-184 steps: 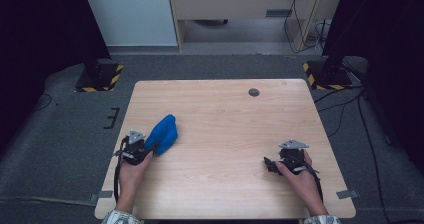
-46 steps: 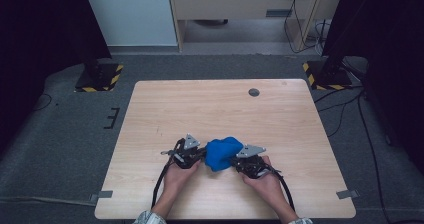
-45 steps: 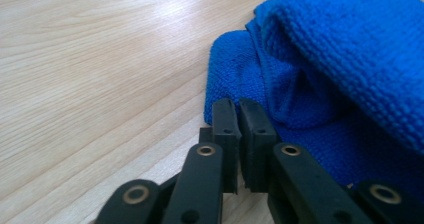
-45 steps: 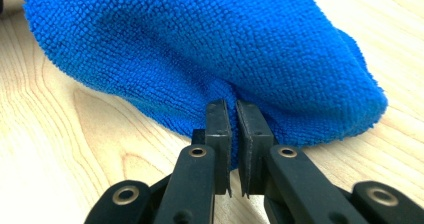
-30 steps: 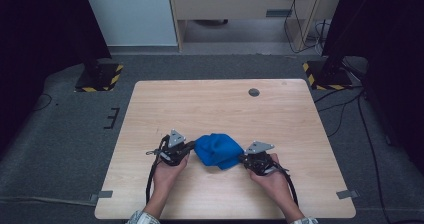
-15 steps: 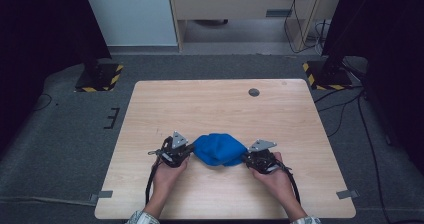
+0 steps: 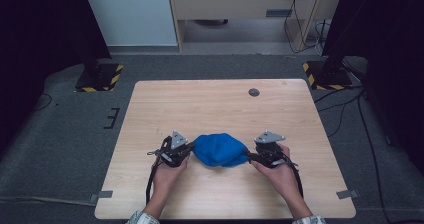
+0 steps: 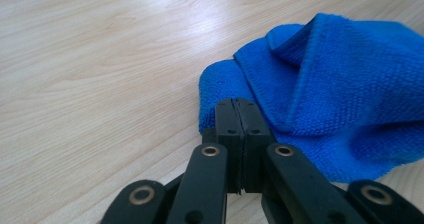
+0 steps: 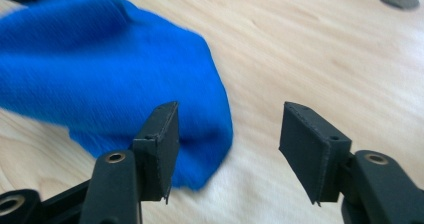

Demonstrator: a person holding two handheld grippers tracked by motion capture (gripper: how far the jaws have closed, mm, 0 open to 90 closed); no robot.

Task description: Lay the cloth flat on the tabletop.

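Now we have the blue cloth (image 7: 219, 149) lying bunched on the wooden table (image 7: 210, 101), toward the near side and about midway across, with one of our grippers at each end of it. Our left gripper (image 7: 187, 150) sits at the cloth's left end, and in the left gripper view its jaws are pressed flat together, with the cloth's folded edge (image 8: 250, 91) lying right against their tips; whether any fabric is pinched between them we cannot tell. Over on the other side, our right gripper (image 7: 248, 157) has just been opening: in the right gripper view its jaws stand apart, the cloth's rounded end (image 9: 210, 134) lies beside the left pad, and bare wood shows in the gap, so nothing is gripped there. Plenty of open tabletop stretches beyond the cloth toward the far edge, where a small dark round disc (image 7: 254, 92) sits well apart. Bare wood also runs out to the left and right edges beside both hands.
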